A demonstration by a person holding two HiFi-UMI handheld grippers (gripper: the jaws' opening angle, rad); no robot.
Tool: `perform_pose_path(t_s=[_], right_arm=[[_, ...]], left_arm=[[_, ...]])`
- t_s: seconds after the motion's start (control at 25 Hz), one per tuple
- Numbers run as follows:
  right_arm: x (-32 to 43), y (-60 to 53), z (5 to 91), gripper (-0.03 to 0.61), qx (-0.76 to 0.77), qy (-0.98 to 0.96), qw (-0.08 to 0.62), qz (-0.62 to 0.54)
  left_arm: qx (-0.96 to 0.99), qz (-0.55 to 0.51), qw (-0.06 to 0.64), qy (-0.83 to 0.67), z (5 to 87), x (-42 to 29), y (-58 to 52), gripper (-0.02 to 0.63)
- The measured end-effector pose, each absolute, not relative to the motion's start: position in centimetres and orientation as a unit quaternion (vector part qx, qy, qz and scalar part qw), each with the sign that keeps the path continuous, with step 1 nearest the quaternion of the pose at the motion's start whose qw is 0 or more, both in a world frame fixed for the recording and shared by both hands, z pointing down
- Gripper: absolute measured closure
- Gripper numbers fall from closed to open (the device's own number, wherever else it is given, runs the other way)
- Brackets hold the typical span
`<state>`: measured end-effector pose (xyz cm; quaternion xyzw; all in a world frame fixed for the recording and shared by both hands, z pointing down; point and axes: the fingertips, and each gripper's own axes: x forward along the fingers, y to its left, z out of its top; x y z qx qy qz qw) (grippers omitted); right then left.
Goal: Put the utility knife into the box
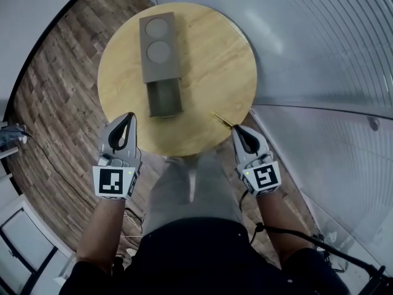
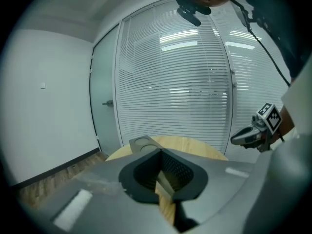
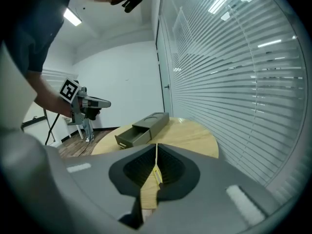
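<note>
On the round wooden table a grey box lies with its drawer pulled out toward me; it also shows as the box and the box. A thin yellow utility knife lies near the table's right front edge. My right gripper is shut and empty, its tip just short of the knife, which shows through the slit between its jaws. My left gripper is shut with nothing in it, at the table's left front edge, left of the drawer.
A glass wall with blinds curves close round the table's right and far side. Wooden floor lies to the left. A black cable trails from the right arm. My legs are against the table's front edge.
</note>
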<state>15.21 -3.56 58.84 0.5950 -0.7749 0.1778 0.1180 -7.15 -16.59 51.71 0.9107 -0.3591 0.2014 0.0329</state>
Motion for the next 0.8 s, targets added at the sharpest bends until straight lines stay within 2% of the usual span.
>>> perform_pose_path(t_s=[0.16,0.44,0.6,0.8], right_arm=[[14.9,-4.1,61.0,0.513,0.577,-0.782,0.139,0.188],[14.4,-4.1,66.0,0.485,0.549,-0.790,0.184,0.205],[14.6,-3.9,67.9,0.448,0.543,-0.784,0.211,0.213],[14.7,-4.1,69.1,0.442,0.532,-0.788,0.245,0.192]], left_arm=[[0.911,0.209,0.045,-0.353,53.7,-6.8,-16.6,0.609],[0.911,0.227,0.063,-0.338,57.2,-5.8,-16.2,0.609],[0.912,0.228,0.068,-0.333,58.4,-4.9,-16.3,0.609],[0.912,0.225,0.073,-0.336,59.0,-4.9,-16.5,0.609]])
